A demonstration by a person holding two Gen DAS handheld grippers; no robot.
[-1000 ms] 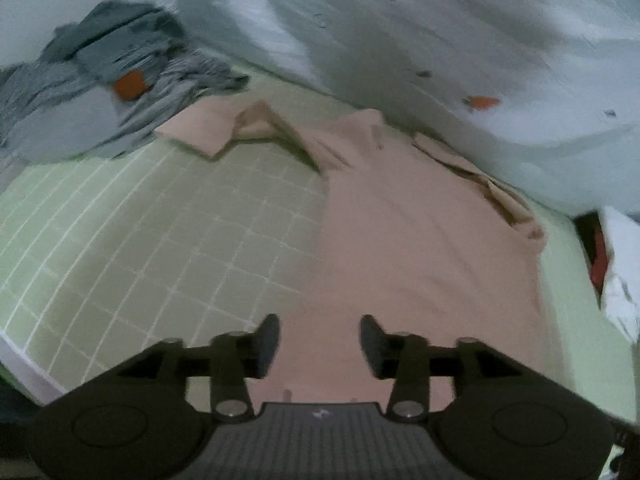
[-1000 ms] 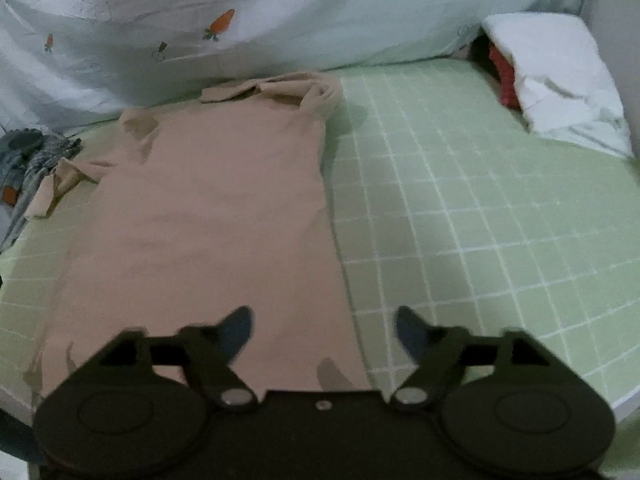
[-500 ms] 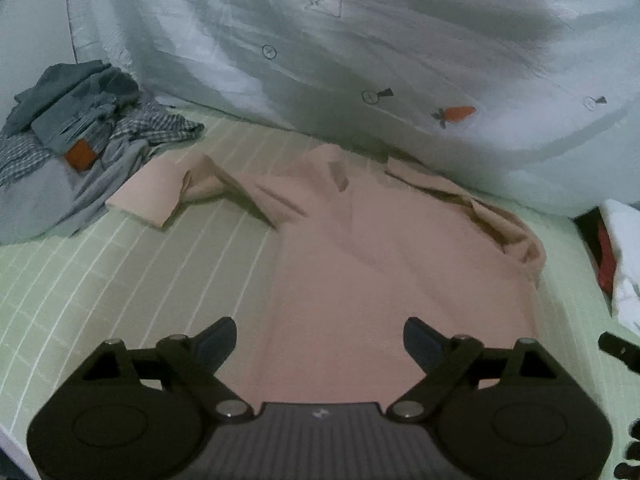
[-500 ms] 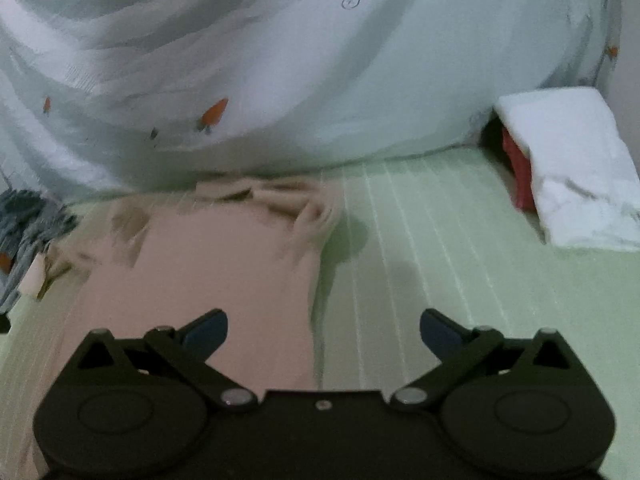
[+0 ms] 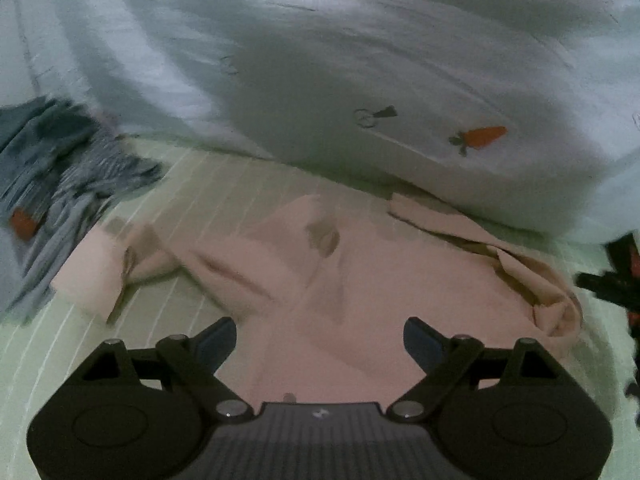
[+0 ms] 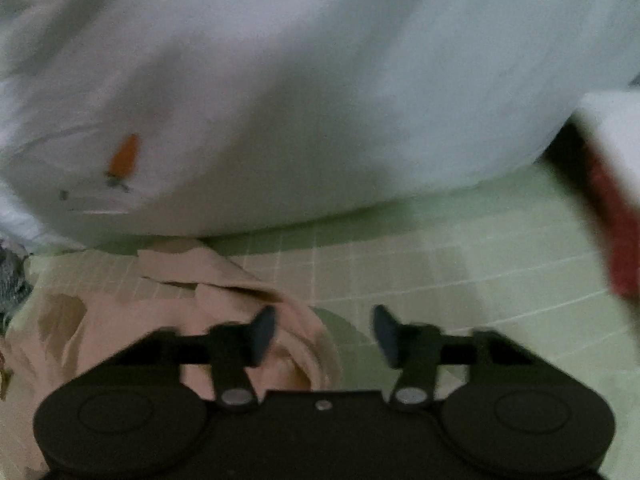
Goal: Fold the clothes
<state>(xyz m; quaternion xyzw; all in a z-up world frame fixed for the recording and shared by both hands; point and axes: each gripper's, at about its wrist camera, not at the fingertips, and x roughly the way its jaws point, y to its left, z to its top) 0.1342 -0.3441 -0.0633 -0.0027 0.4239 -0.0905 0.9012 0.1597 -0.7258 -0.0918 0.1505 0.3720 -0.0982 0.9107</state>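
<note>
left wrist view shows the left hand-held gripper point(image 5: 319, 340) with its jaws wide apart and nothing between them, hovering over the pink shirt point(image 5: 360, 280) spread on the green checked bed point(image 5: 60, 360). beyond and left of it lies a heap of grey clothes point(image 5: 60, 184), which the other view catches only as a blurred scrap at its left edge. a pale carrot-print quilt point(image 5: 360, 80) rises behind the shirt. right wrist view shows the right hand-held gripper point(image 6: 324, 334) with jaws closing, not yet pressing anything, above the shirt's bunched right shoulder point(image 6: 280, 320). only this view shows a blurred white and red bundle point(image 6: 612, 200) off to the right.
</note>
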